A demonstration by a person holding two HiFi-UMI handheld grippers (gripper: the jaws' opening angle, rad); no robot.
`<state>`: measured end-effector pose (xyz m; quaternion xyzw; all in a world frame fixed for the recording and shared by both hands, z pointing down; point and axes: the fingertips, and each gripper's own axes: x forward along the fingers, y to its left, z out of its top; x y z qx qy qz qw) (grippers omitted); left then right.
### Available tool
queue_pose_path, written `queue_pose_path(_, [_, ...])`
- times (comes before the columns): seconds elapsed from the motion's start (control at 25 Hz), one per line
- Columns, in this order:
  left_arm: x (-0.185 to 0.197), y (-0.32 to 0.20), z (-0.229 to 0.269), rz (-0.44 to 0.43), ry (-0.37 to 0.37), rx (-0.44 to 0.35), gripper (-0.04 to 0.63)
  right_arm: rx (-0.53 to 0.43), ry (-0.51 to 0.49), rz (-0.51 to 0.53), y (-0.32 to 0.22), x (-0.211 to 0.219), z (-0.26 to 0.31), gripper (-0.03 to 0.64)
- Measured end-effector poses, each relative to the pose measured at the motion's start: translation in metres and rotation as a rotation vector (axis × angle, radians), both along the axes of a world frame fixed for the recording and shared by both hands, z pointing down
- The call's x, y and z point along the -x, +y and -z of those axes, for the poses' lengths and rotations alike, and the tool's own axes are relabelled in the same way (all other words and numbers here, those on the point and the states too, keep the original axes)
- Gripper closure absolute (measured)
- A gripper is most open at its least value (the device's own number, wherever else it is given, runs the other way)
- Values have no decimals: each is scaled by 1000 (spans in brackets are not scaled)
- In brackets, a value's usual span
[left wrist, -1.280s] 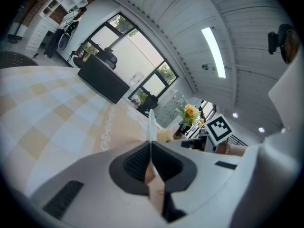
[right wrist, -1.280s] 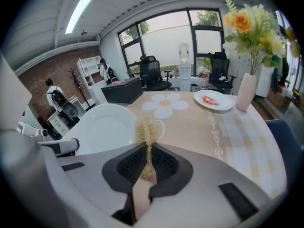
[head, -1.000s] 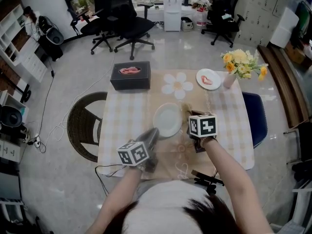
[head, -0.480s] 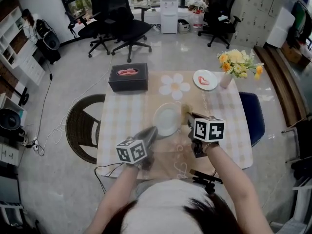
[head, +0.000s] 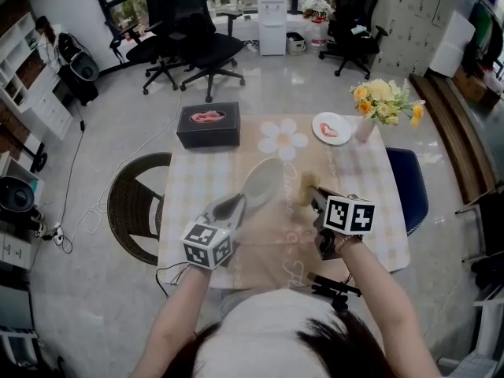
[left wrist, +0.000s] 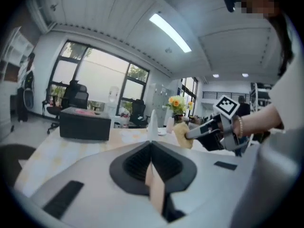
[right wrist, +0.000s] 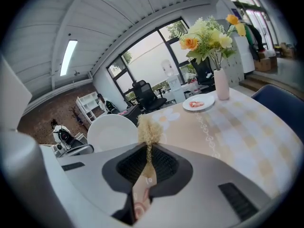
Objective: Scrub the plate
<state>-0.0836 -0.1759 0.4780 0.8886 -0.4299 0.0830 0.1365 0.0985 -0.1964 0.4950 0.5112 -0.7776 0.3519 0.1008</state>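
Note:
A white plate (head: 264,183) is off the checked table (head: 378,211) and tilted up on its edge, with my left gripper (head: 239,204) shut on its near rim. In the left gripper view the plate (left wrist: 152,122) shows edge-on, rising from the shut jaws. My right gripper (head: 316,196) is shut on a yellow scrubbing sponge (head: 306,184), just right of the plate and apart from it. In the right gripper view the sponge (right wrist: 149,129) sticks up from the jaws, and the plate's face (right wrist: 113,132) stands to its left.
A black tissue box (head: 209,124) sits at the table's far left. A flower-shaped mat (head: 282,138), a small plate of pink food (head: 331,127) and a vase of flowers (head: 383,101) stand along the far side. A wicker chair (head: 134,199) is left, a blue chair (head: 415,187) right.
The plate lay flat on the table; my left gripper has lifted it and tipped it up on edge. My right gripper with the sponge has shifted slightly right.

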Motion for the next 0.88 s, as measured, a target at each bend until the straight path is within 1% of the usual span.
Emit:
queue_pose_path(0.12, [-4, 1, 4, -52, -151, -76, 578, 0, -9, -1, 4, 0, 0, 583])
queue_pose_path(0.4, [-15, -1, 8, -175, -443, -251, 578, -6, -26, -11, 8, 1, 3, 583])
queue_pose_path(0.6, [-24, 4, 3, -285, -679, -401, 578, -11, -32, 5, 11, 1, 5, 583])
queue_pose_path(0.76, [-30, 10, -3, -339, -811, -490, 578, -14, -35, 28, 12, 0, 9, 583])
queue_pose_path(0.88, [-36, 14, -6, -384, -930, -566, 578, -27, -4, 57, 13, -1, 10, 583])
